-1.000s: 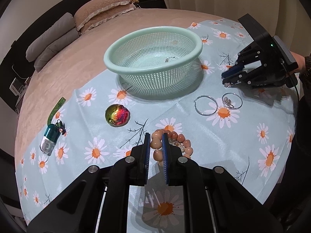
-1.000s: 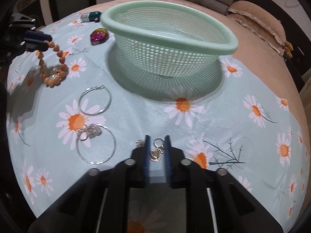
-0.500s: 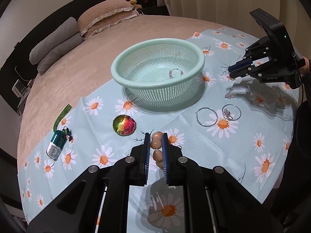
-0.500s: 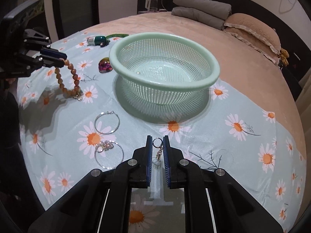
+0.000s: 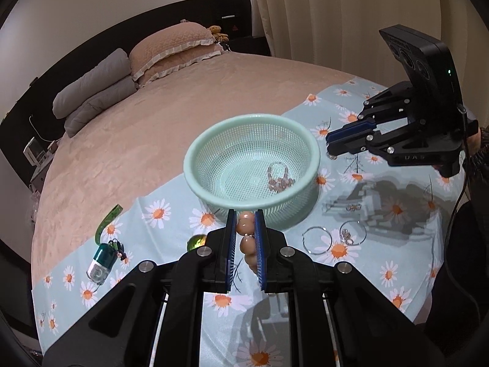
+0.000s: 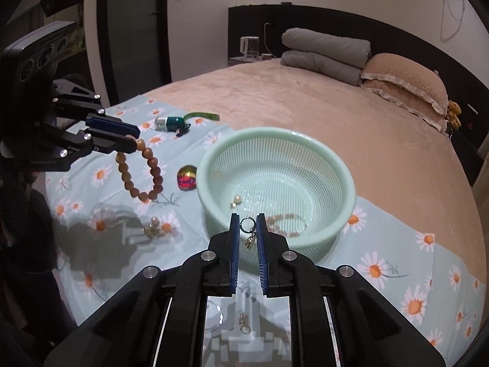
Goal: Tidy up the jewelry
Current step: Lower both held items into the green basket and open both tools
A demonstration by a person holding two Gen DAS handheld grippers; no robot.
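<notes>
My left gripper (image 5: 245,214) is shut on a brown bead bracelet (image 5: 245,229), which hangs in a loop above the cloth, as the right wrist view shows (image 6: 143,171). My right gripper (image 6: 248,217) is shut on a small ring earring with a gold charm (image 6: 249,232), held just in front of the mint basket (image 6: 305,244). The basket (image 5: 207,189) stands on the daisy cloth and holds a beaded bracelet (image 5: 279,179) and a pearl piece (image 6: 236,201). Two silver hoops (image 5: 316,240) lie on the cloth to its right, and a pearl earring (image 6: 152,227) to its left.
An iridescent brooch (image 6: 186,177), a teal capsule charm (image 5: 101,260) and a green strap (image 5: 108,218) lie on the daisy cloth (image 5: 159,214) spread over a bed. Pillows (image 5: 171,49) sit at the headboard. A small earring (image 5: 351,207) lies under the right gripper (image 5: 331,151).
Both grippers have risen off the cloth. The bead bracelet came up with the left one and now hangs free; the ring earring came up with the right one, level with the basket.
</notes>
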